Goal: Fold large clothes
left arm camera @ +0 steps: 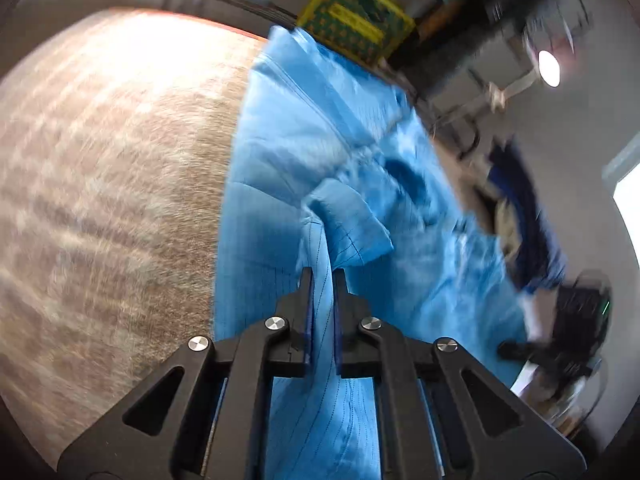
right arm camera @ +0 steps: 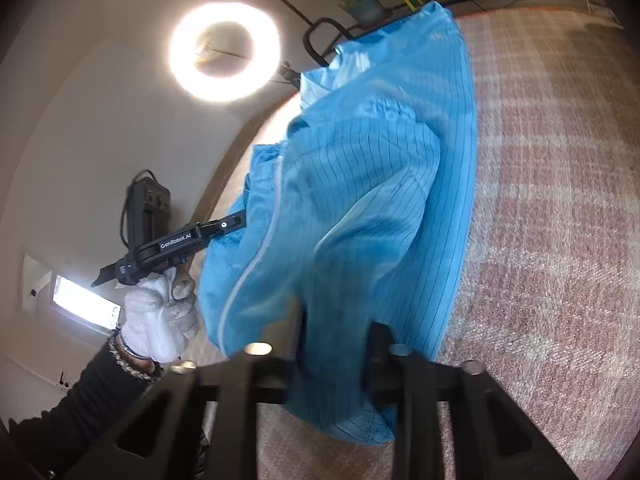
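Blue garment [right arm camera: 360, 208]: light blue with thin dark pinstripes and a pale zipper line down its front, lying bunched across the counter [left arm camera: 104, 168], which is covered in a pink-and-white woven cloth. Part of the garment is lifted off the surface in loose folds.

Left claw [left arm camera: 322, 280]: jaws pressed together on a ridge of the garment's fabric, which runs up between the 2 fingers. In the right wrist view the same claw [right arm camera: 236, 220] enters the garment's left edge, carried by a hand [right arm camera: 160, 320] in a white knit glove, with a black sleeve and a beaded bracelet at the wrist.

Right claw [right arm camera: 336, 320]: blurred and partly draped by the garment, jaws pinching the cloth at its near edge.

Beyond the garment's far end, a yellow-and-green patterned box [left arm camera: 356, 24]. Left of the garment, a lit ring light [right arm camera: 224, 50] against a pale wall.
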Demonstrator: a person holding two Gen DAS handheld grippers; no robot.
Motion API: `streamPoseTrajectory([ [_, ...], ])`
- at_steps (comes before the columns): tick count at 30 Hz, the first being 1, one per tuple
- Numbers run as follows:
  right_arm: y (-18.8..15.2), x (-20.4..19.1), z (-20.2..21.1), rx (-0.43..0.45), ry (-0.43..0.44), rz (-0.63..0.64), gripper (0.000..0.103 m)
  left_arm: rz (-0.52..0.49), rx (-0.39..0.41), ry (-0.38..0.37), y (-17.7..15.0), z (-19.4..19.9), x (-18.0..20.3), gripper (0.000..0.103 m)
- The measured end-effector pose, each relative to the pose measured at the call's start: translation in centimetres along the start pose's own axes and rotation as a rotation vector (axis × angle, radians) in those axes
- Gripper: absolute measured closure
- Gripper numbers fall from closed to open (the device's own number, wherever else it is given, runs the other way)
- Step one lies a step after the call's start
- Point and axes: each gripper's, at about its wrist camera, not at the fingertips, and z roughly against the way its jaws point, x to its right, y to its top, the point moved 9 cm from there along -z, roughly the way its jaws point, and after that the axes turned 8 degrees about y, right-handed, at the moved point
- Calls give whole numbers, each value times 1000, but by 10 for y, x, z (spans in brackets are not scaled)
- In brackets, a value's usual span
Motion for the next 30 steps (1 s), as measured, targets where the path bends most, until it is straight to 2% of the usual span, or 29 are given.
streamPoseTrajectory([
  [2, -6, 9, 3, 1, -45, 9, 99, 77, 5, 26, 2, -4, -21, 98],
  [5, -17, 26, -4, -46, -89, -38, 99, 67, -5, 52, 0, -10, -25, 95],
  [6, -17, 24, -2, -39, -84, -36, 98, 59, 2, 59, 1, -8, -22, 93],
  [7, -15, 21, 0, -30, -69, -32, 95, 55, -1, 69, 2, -6, -20, 84],
  [8, -13, 18, 1, -28, -62, -29, 90, 56, -6, 69, 4, -3, -18, 79],
  [9, -12, 15, 3, -31, -58, -23, 72, 49, 10, 67, 8, 3, -15, 73],
  [10, -10, 13, 6, -27, -69, -8, 64, 28, 41, 75, 13, 11, -13, 72],
  [11, -6, 11, 10, -25, -103, 21, 59, -8, 74, 92, 17, 21, -10, 72],
  [14, 8, 4, 25, 11, -169, 83, 60, -109, 110, 90, 18, 44, 3, 72],
  [18, 22, -13, 33, 54, -223, 159, 69, -302, 26, 34, -2, 43, 40, 72],
  [20, 22, -29, 21, 46, -176, 188, 69, -389, 6, 43, -9, 31, 56, 72],
  [22, 17, -41, 0, 2, -179, 243, 70, -441, 1, 101, -4, 11, 57, 72],
  [24, 11, -39, -21, -54, -231, 300, 72, -421, 4, 172, 12, -10, 47, 72],
  [26, 7, -23, -34, -95, -291, 310, 72, -340, 11, 238, 36, -29, 24, 72],
  [27, 6, -13, -36, -105, -309, 295, 75, -309, 10, 250, 42, -33, 16, 72],
  [29, 6, 0, -36, -113, -304, 261, 75, -248, -4, 245, 49, -44, 1, 72],
  [30, 9, 2, -34, -110, -297, 256, 75, -252, -3, 247, 50, -46, 0, 72],
])
